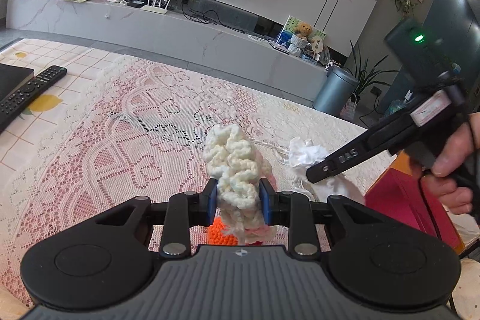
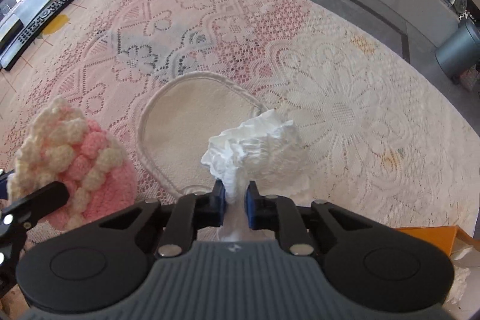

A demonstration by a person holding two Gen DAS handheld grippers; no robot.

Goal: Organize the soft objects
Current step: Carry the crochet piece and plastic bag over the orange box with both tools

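Soft items, both held
Left gripper (image 1: pixel 238 200) fingers clamp crocheted hat (image 1: pixel 237 170); right gripper (image 2: pixel 235 206) pinches white cloth (image 2: pixel 258 143) thinly; it may slip.

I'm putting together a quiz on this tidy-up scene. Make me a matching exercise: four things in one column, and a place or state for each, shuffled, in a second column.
Things:
1. crocheted piece
2. white crumpled cloth
3. remote control
4. cream round pad

Places or states:
A. lying flat on the lace tablecloth
B. pinched in the right gripper
C. clamped in the left gripper
D. at the far left of the table, beside a black box

Pairs: 1-C, 2-B, 3-D, 4-A
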